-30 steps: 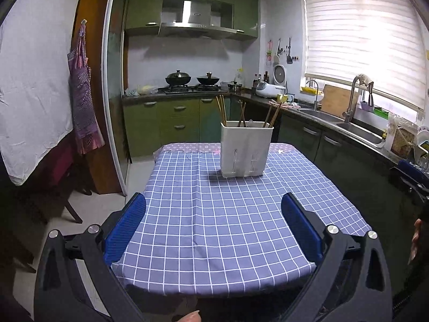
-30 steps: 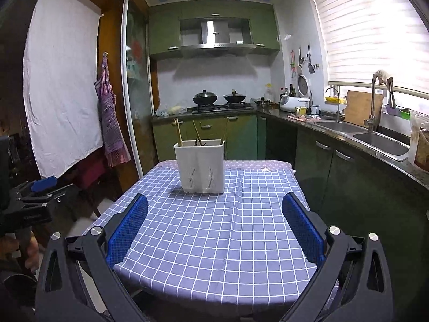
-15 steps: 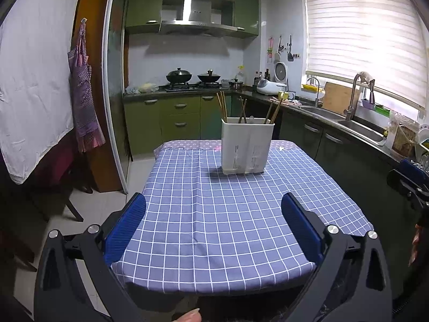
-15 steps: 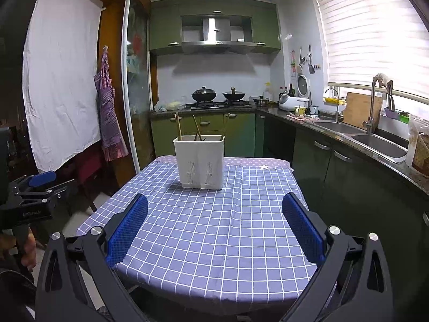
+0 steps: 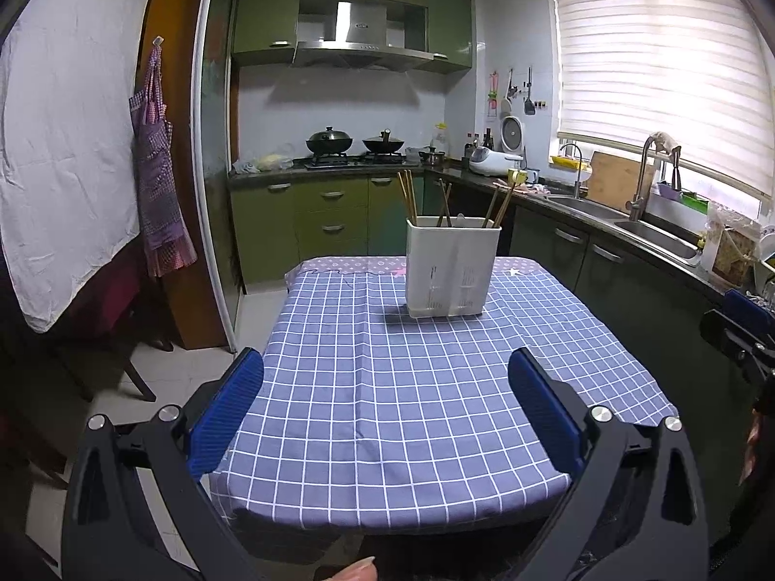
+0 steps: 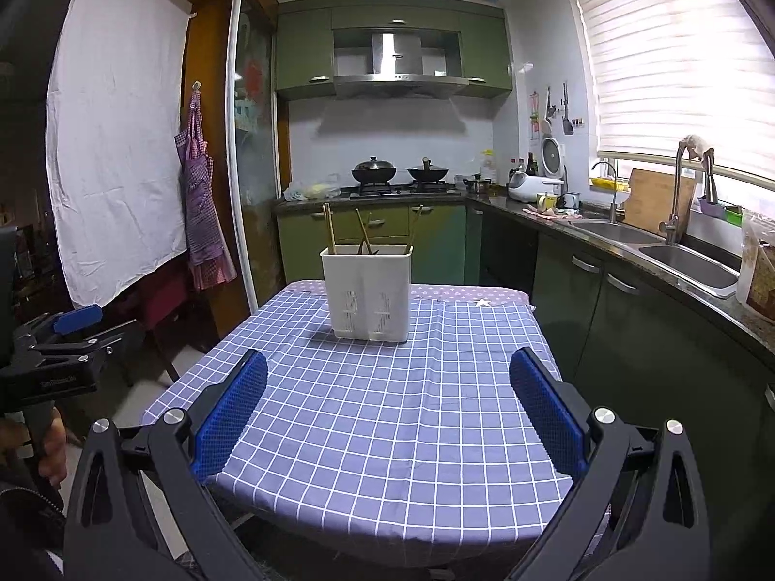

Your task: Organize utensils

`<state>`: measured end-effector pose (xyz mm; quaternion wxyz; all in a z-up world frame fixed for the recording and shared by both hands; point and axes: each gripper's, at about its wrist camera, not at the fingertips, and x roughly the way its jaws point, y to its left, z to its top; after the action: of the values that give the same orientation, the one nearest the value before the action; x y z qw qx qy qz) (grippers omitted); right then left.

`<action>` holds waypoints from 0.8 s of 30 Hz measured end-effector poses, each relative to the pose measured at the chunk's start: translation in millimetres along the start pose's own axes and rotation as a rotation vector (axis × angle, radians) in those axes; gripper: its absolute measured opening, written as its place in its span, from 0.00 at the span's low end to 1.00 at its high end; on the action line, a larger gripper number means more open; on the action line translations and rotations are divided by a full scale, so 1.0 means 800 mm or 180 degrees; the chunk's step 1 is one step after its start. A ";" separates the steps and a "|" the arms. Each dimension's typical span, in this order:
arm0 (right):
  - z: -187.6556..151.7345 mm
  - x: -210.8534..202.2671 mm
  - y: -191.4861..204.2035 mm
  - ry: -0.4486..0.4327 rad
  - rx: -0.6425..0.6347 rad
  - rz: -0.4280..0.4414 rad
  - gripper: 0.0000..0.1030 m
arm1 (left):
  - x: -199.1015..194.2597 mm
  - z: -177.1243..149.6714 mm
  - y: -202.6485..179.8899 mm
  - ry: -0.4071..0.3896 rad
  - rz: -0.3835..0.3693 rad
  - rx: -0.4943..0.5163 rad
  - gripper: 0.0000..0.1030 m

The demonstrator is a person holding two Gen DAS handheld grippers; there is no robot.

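A white utensil holder (image 5: 453, 266) stands upright near the far end of the table with the blue checked cloth (image 5: 411, 387); several wooden chopsticks (image 5: 406, 193) stick out of it. It also shows in the right wrist view (image 6: 368, 293), with chopsticks (image 6: 330, 225). My left gripper (image 5: 387, 406) is open and empty, held back over the table's near edge. My right gripper (image 6: 390, 411) is open and empty, also at the near edge. The left gripper also shows at the left of the right wrist view (image 6: 63, 339).
Green kitchen cabinets (image 5: 319, 222) and a stove with two woks (image 5: 356, 143) stand behind the table. A counter with a sink (image 6: 678, 256) runs along the right. A chair (image 5: 111, 319) and a hanging apron (image 5: 157, 164) are on the left.
Both grippers have drawn back and risen a little from the table; the holder looks slightly farther away. Both stay open and empty.
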<state>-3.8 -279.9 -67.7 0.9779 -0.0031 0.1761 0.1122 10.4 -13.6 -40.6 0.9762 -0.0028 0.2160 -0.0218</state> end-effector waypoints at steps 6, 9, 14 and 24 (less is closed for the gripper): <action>-0.001 0.002 0.000 0.0021 -0.0011 0.0006 0.96 | 0.000 0.000 -0.001 0.0012 -0.0040 -0.0027 0.93; -0.001 0.003 0.001 0.0024 -0.0017 0.0012 0.96 | 0.000 0.000 -0.002 0.0009 -0.0022 0.0000 0.93; -0.002 0.004 0.002 0.0024 -0.0026 0.0013 0.96 | 0.000 0.000 -0.002 0.0012 -0.0023 -0.0008 0.93; -0.003 0.004 0.001 0.0040 -0.0038 0.0027 0.96 | -0.001 -0.002 -0.002 -0.0006 0.0000 0.0001 0.93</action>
<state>-2.1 -278.4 -70.7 0.9763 -0.0089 0.1816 0.1175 9.2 -15.4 -41.5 0.9763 -0.0027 0.2151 -0.0218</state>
